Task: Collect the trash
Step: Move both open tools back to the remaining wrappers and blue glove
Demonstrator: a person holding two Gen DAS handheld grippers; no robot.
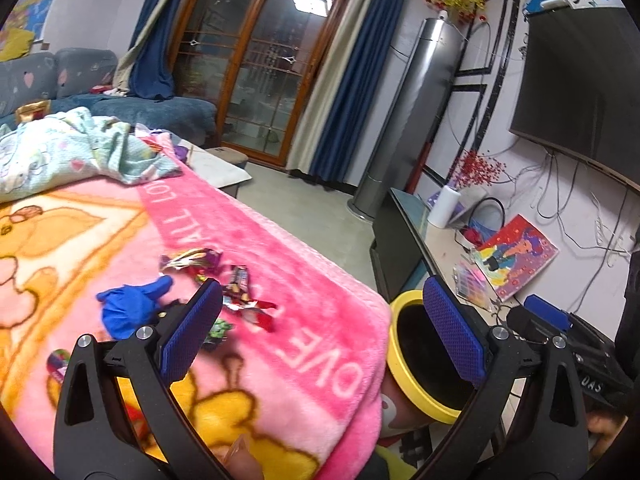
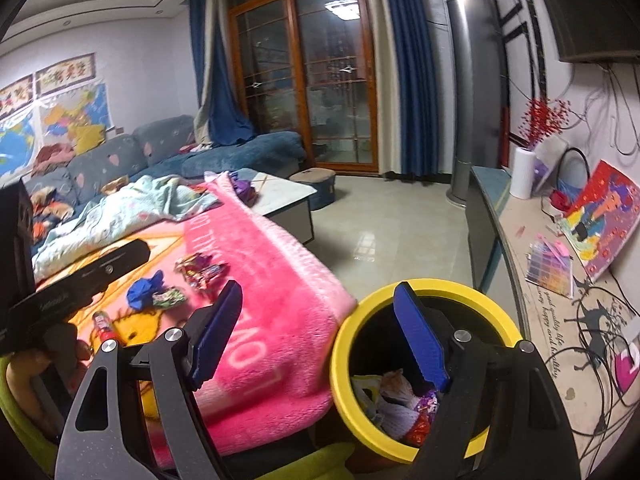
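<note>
Both grippers, left (image 1: 320, 328) and right (image 2: 320, 332), gape empty, so I'd next pinch the crinkled foil wrappers (image 1: 240, 292), then drop them in the yellow-rimmed round bin (image 2: 420, 364).

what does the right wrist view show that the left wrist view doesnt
Only the right wrist view looks into the yellow bin and shows wrappers already inside, plus the wall maps. Only the left wrist view shows most of the TV screen. Both share the pink blanket, the blue glove, loose candy wrappers on it, and an open, empty claw: left claw, right claw.
</note>
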